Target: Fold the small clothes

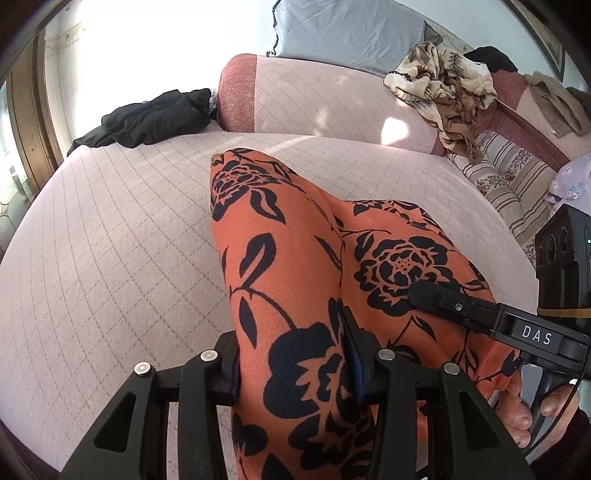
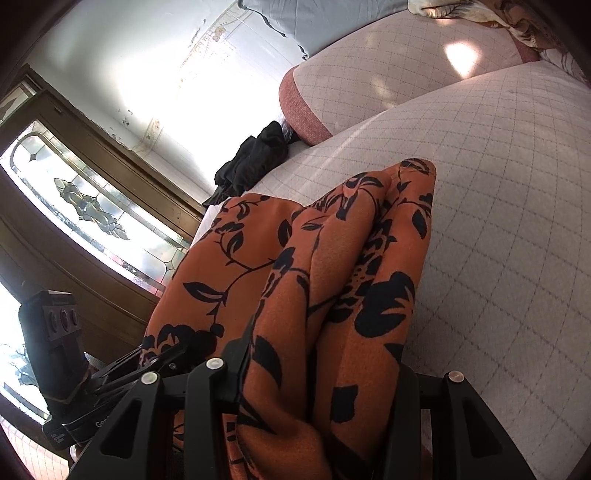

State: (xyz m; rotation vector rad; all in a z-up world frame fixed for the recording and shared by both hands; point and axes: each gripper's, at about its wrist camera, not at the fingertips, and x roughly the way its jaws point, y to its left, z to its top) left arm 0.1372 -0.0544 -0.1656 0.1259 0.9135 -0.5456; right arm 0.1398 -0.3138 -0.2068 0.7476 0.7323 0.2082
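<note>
An orange garment with black flowers (image 1: 295, 280) hangs in folds over the pink quilted bed cover (image 1: 110, 240). My left gripper (image 1: 295, 373) is shut on its near edge; the cloth bunches between the fingers. My right gripper (image 1: 439, 295) shows at the right of the left wrist view, pinching the same garment. In the right wrist view the garment (image 2: 325, 280) drapes over my right gripper (image 2: 317, 387), which is shut on it. The left gripper (image 2: 162, 360) shows at lower left there, clamped on the cloth edge.
A black garment (image 1: 155, 118) lies at the far left of the bed. A beige patterned garment (image 1: 443, 81) sits on the pink bolster (image 1: 314, 99). A grey pillow (image 1: 347, 33) lies behind. Striped bedding (image 1: 509, 184) is at right. A glazed wooden door (image 2: 85, 210) stands left.
</note>
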